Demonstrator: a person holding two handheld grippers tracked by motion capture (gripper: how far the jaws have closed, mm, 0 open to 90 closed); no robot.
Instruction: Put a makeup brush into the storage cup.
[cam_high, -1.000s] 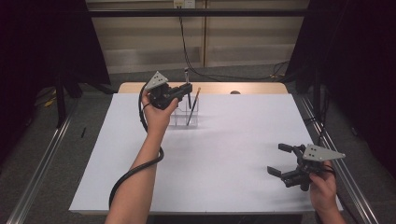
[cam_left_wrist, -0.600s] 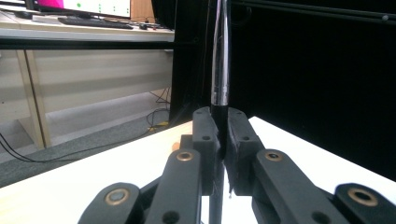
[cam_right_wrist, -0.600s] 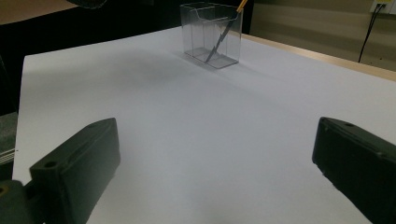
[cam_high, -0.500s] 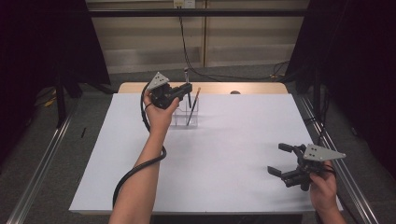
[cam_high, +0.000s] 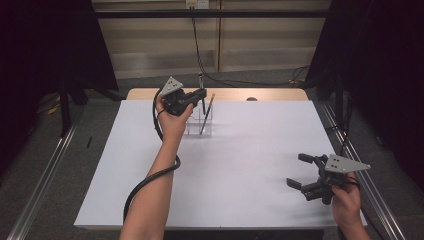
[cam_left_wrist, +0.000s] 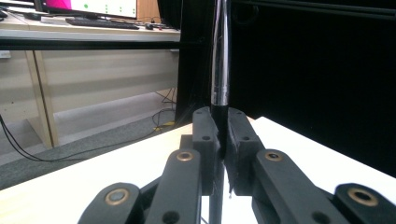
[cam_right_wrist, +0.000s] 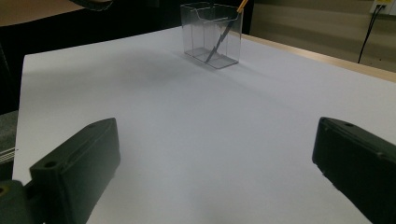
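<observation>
Your left gripper (cam_high: 199, 95) is clamped on a dark pen (cam_left_wrist: 219, 70), holding it upright over the clear plastic organizer (cam_high: 199, 122)

Its jaws pinch the pen's black lower end below the shiny barrel. An orange-tipped pencil (cam_high: 206, 113) leans inside the organizer near the far edge of the white table (cam_high: 240, 165). Your right gripper (cam_high: 303, 172) hangs wide open and empty, near the right front corner

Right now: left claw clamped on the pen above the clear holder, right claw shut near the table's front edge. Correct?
Not quite. The right claw is open, its jaws wide apart in the right gripper view. The rest holds: the left claw clamps the pen above the clear holder.
</observation>
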